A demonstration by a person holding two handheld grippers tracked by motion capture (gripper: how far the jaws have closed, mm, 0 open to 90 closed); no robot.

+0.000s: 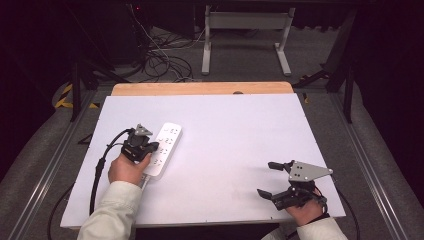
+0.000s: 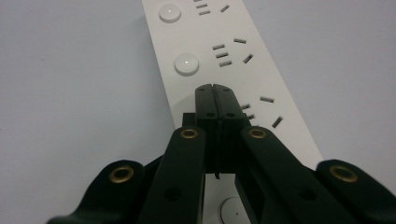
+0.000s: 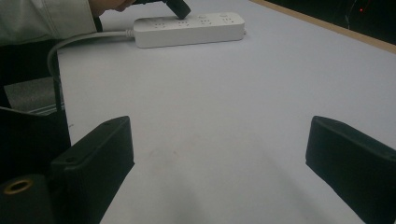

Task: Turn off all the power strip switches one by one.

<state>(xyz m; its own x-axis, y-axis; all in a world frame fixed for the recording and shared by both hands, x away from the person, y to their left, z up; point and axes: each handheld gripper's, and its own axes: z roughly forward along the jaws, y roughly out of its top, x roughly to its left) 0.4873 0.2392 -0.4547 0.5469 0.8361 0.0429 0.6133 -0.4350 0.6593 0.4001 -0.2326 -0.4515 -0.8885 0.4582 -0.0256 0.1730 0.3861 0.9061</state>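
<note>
Left gripper (image 2: pixel 215 88) w/ jaws pressed together, nothing between them, tips down on the white power strip (image 1: pixel 164 143), near one of its round buttons (image 2: pixel 187 64). Strip lies on left part of the white table (image 1: pixel 240 140), cord trailing off the near edge. Right gripper (image 1: pixel 272 178) rests at near right, well apart from strip, jaws spread wide over bare tabletop.

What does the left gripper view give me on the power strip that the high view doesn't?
Left gripper view: the round buttons beside each socket group, and the shut left gripper with its tips over the power strip.
High view: the whole power strip, the open right gripper well apart from it, and the table.
Both: left gripper at the strip.
</note>
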